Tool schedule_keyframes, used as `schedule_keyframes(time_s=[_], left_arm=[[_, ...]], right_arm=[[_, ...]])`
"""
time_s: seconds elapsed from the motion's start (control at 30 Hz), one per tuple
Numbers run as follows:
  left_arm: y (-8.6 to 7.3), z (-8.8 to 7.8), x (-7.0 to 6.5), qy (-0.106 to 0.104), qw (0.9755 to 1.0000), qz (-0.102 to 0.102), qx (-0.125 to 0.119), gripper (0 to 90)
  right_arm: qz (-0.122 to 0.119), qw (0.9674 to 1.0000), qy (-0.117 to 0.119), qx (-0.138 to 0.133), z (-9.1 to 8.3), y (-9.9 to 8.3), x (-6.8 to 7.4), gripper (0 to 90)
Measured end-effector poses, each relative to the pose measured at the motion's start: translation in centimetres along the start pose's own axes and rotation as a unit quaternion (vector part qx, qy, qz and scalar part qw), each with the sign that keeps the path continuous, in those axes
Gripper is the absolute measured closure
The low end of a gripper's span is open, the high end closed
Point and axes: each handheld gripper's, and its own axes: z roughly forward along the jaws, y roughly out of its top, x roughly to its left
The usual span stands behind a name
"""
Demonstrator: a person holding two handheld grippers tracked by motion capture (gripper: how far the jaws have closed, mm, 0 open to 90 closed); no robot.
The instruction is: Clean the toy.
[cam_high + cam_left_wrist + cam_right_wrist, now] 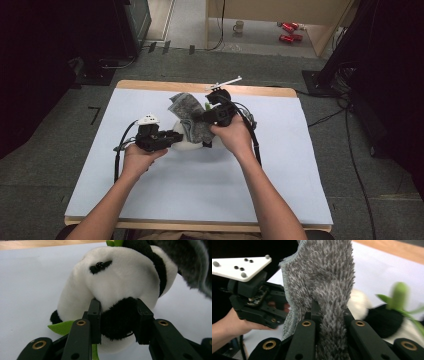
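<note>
A panda plush toy (117, 287) lies near the middle of the white table cover (200, 190), white-bodied with black patches and small green felt leaves (61, 327) at its side. In the left gripper view one bead eye shows on the white face, and the left gripper (116, 322) has its two black jaws pressed into a black furry part of the toy — the pile bulges between the pads, so the grip is firm. In the high view that gripper (165, 139) reaches in from the left, level with the table, with the plush (186, 141) just at its tips.

Touching the toy from above is a grey shaggy cloth (324, 285), a fluffy towel with a stitched hem. The right gripper (329, 322) is clamped tight on a fold of it — jaws nearly together, fibres squeezed between them — and holds it lifted so it hangs upright. From above, the cloth (187, 112) drapes from the right gripper (207, 117) over the far side of the plush.

The table's wooden edge (200, 86) runs along the far side, grey carpet beyond it, where a mug (239, 26) and red cans (289, 31) sit on the floor.
</note>
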Motion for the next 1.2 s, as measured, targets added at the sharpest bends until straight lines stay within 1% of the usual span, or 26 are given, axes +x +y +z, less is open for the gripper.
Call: schedule_keyframes(time_s=[0.07,0.13,0.23,0.33,0.4,0.53,0.57,0.63,0.73,0.8,0.87,1.03,1.2], left_arm=[[0.0,0.0,0.0,0.0,1.0,0.002,0.0,65.1],[0.0,0.0,0.0,0.0,1.0,0.002,0.001,64.9],[0.0,0.0,0.0,0.005,1.0,0.004,0.005,64.7],[-0.1,0.0,0.1,0.005,0.9999,0.008,0.008,64.4],[-0.1,0.1,0.0,0.005,0.9999,0.009,0.008,64.3],[-0.1,0.0,0.2,0.005,1.0,0.002,0.008,64.2],[-0.1,0.0,0.3,0.004,1.0,-0.001,0.008,64.2],[-0.2,0.0,0.4,0.002,1.0,-0.003,0.007,64.1],[-0.2,0.1,0.4,-0.002,1.0,-0.002,0.005,64.0],[-0.2,0.1,0.5,-0.006,1.0,-0.004,0.005,63.7],[-0.3,0.1,0.6,-0.008,0.9999,-0.006,0.003,63.6],[-0.3,0.1,0.7,-0.008,0.9999,-0.007,0.003,63.6],[-0.3,0.1,0.7,-0.01,0.9999,-0.007,0.0,63.5]], right_arm=[[-0.002,1.0,0.007,0.005,0.8,0.1,0.4,81.1],[-0.006,0.9999,0.007,0.014,1.8,0.0,0.5,81.1],[0.002,0.9994,0.0,0.034,3.3,-0.6,0.0,80.9],[0.011,0.9995,0.0,0.031,3.6,-1.2,-0.7,80.7],[0.013,0.9995,-0.003,0.03,3.4,-1.4,-1.2,80.3],[0.008,0.999,-0.027,0.036,2.7,-1.6,-1.7,80.2],[0.004,0.9985,-0.04,0.038,2.5,-1.7,-2.0,80.2],[0.005,0.9974,-0.058,0.043,2.1,-1.9,-2.5,80.2],[0.02,0.9976,-0.054,0.04,1.4,-2.4,-3.4,80.0],[0.026,0.9977,-0.05,0.037,1.0,-2.6,-3.7,79.9],[0.026,0.9977,-0.053,0.035,0.6,-2.7,-3.9,80.0],[0.025,0.9968,-0.068,0.033,-0.7,-2.9,-4.6,80.0],[0.03,0.9959,-0.081,0.026,-2.3,-3.3,-5.8,80.4]])
